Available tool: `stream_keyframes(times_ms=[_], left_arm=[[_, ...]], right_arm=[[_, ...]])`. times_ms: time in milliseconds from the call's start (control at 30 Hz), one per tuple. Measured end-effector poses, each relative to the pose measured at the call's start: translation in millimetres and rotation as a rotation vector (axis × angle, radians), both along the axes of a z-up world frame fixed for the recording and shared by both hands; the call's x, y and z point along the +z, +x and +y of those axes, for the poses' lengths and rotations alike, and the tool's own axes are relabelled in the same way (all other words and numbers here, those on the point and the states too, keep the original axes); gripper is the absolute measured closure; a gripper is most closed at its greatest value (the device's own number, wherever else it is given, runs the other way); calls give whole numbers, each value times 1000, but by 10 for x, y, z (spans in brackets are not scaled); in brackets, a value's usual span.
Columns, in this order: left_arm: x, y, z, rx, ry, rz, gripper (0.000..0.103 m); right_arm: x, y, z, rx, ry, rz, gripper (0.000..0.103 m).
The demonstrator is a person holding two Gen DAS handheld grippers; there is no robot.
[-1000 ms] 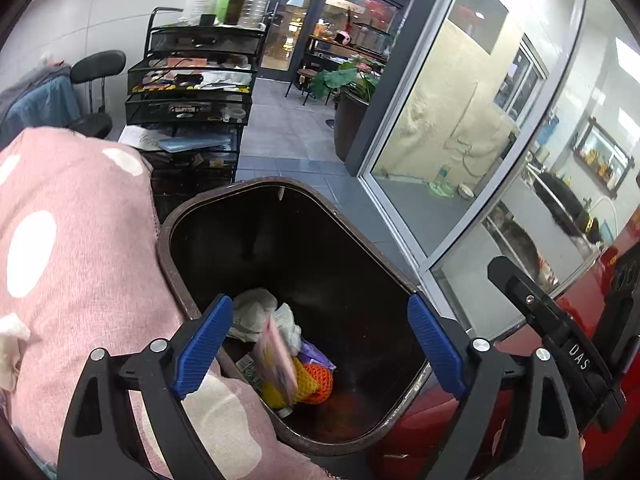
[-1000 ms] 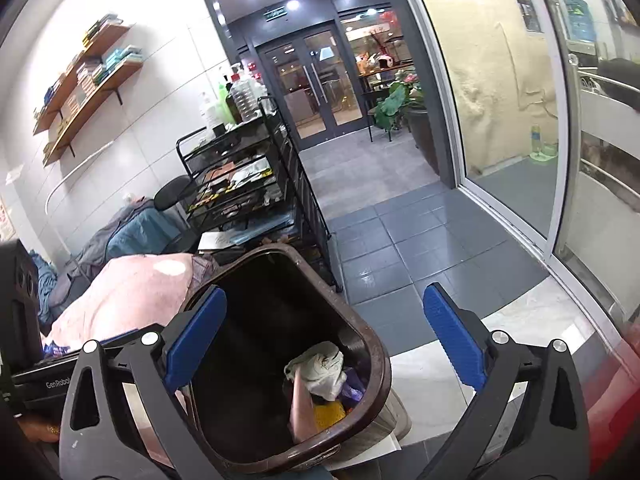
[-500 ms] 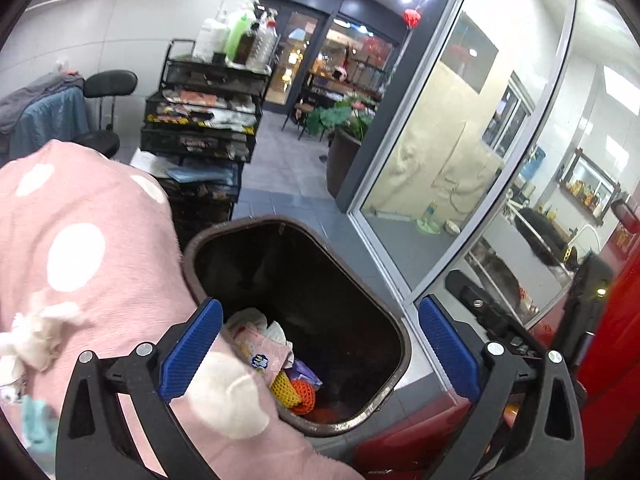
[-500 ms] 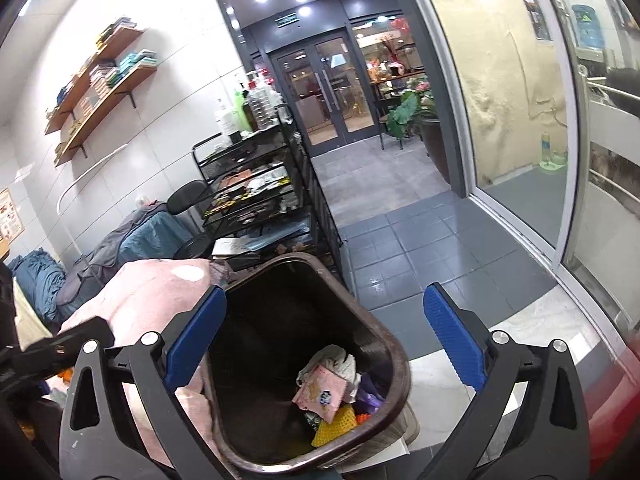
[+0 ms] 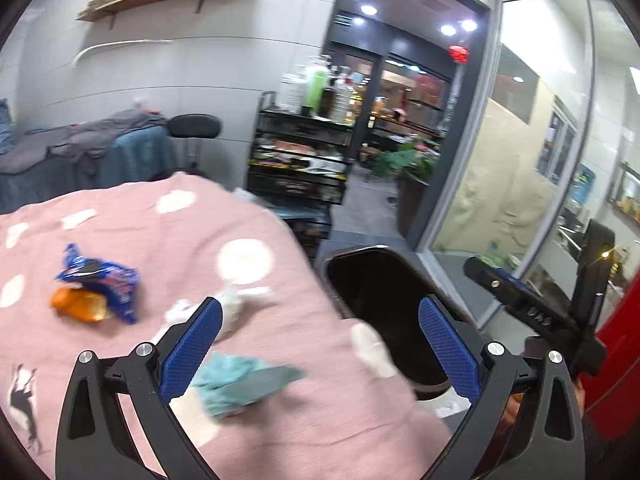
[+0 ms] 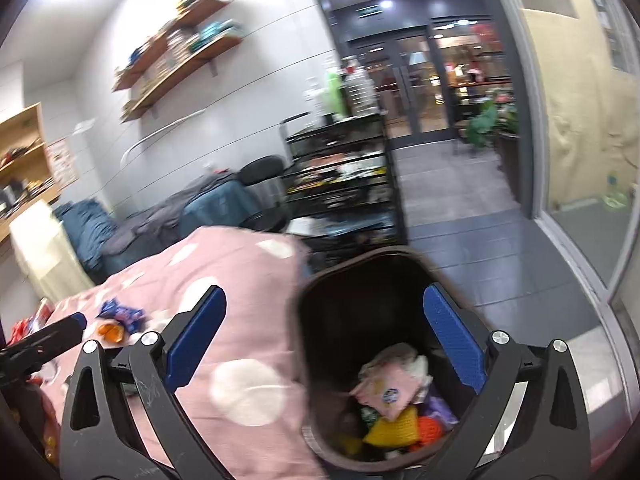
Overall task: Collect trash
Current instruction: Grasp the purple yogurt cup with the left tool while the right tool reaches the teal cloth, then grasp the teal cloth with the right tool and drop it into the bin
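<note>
My left gripper [image 5: 320, 344] is open and empty above the pink dotted blanket [image 5: 168, 240]. On the blanket lie a blue wrapper [image 5: 108, 284], an orange piece [image 5: 78, 306], white tissue [image 5: 236, 304] and a teal crumpled piece [image 5: 240, 380]. The brown trash bin [image 5: 380, 280] stands to the right of the blanket. My right gripper [image 6: 324, 340] is open and empty over the bin [image 6: 360, 288], which holds a pink packet [image 6: 384, 394], white paper, yellow and orange net pieces. The blue wrapper [image 6: 120, 314] also shows in the right wrist view.
A black wire cart [image 5: 300, 160] with bottles stands behind the bin. A chair draped with clothes [image 5: 120, 148] is at the back left. Glass wall and door [image 6: 580, 160] are to the right. A red object [image 5: 616, 340] is at the right edge.
My left gripper has swung left from over the bin to over the blanket, bringing the wrappers into view. The pink packet now lies in the bin. My right gripper turned slightly left.
</note>
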State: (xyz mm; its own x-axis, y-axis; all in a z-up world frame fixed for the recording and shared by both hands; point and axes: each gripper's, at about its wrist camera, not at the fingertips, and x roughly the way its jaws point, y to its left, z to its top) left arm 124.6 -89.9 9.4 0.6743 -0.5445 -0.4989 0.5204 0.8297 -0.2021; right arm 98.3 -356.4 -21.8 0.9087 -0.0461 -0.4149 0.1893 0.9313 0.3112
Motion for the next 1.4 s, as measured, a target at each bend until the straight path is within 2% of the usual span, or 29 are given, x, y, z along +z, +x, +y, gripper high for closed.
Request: stream_keyframes(times_ms=[267, 500, 567, 733, 800, 933, 1100, 1200, 1233, 1300, 1400], left_arm=[[-113, 31, 715, 248, 112, -3, 5], [-300, 160, 1769, 571, 235, 61, 5], [-326, 180, 2116, 670, 234, 96, 5], [-338, 190, 3094, 895, 128, 199, 6], [-332, 244, 3418, 929, 68, 244, 6], [-385, 496, 3872, 939, 14, 367, 6], [-653, 873, 4264, 954, -70, 522, 8], [-838, 1010, 4393, 957, -85, 581, 24], [-888, 1032, 4428, 960, -86, 593, 32], [-952, 1033, 4446, 959, -98, 591, 34], [-914, 978, 4328, 946, -67, 545, 34]], right_arm=[[89, 340, 758, 267, 0, 50, 6], [121, 597, 1514, 469, -44, 97, 5], [107, 631, 1688, 512, -55, 104, 6], [81, 686, 1955, 565, -86, 122, 6], [43, 689, 2012, 570, -86, 133, 6], [-29, 733, 2034, 577, -62, 165, 6], [-47, 748, 2078, 581, -69, 176, 6], [-45, 802, 2071, 584, -92, 189, 6], [-66, 837, 2067, 586, -92, 207, 6], [-131, 914, 2062, 601, -93, 255, 6], [-204, 974, 2117, 640, -91, 304, 6]])
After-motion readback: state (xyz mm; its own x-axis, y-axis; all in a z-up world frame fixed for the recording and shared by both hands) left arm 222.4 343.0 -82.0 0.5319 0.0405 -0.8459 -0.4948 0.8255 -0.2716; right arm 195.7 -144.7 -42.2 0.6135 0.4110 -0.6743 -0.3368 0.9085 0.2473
